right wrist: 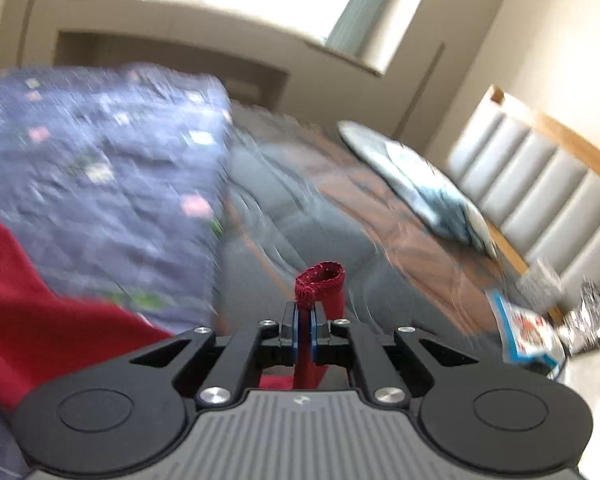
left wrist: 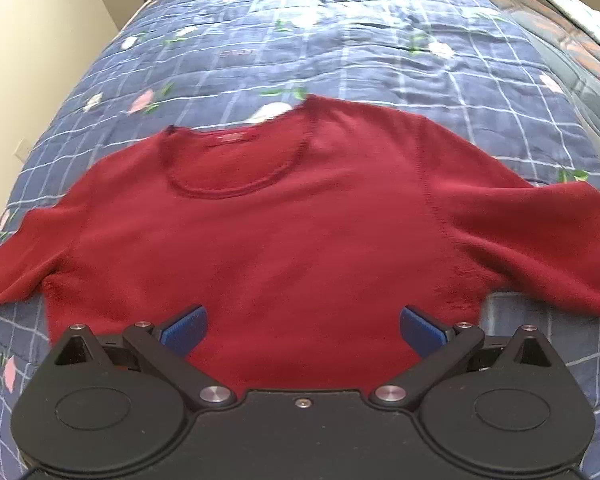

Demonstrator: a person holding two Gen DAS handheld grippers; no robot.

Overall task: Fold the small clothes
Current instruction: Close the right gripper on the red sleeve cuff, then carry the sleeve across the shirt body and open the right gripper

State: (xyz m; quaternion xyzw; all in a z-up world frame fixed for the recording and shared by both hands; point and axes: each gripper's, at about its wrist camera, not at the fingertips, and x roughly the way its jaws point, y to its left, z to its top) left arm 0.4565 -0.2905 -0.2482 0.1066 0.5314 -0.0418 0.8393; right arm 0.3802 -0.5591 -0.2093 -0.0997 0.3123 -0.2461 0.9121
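Note:
A dark red knit sweater (left wrist: 284,216) lies flat, front up, on the blue checked quilt (left wrist: 340,48), neckline away from me and both sleeves spread out. My left gripper (left wrist: 303,330) is open and empty, hovering over the sweater's bottom hem. My right gripper (right wrist: 305,320) is shut on the red sleeve cuff (right wrist: 320,280), which sticks up past the fingertips. More of the sweater (right wrist: 28,300) shows at the left of the blurred right wrist view.
The quilt (right wrist: 100,168) covers the bed, with a grey and brown blanket (right wrist: 300,208) beside it. A pale blue pillow (right wrist: 420,184) lies near the padded headboard (right wrist: 540,176). A blue and white packet (right wrist: 528,332) sits at the right. A beige wall (left wrist: 40,40) runs along the bed's left.

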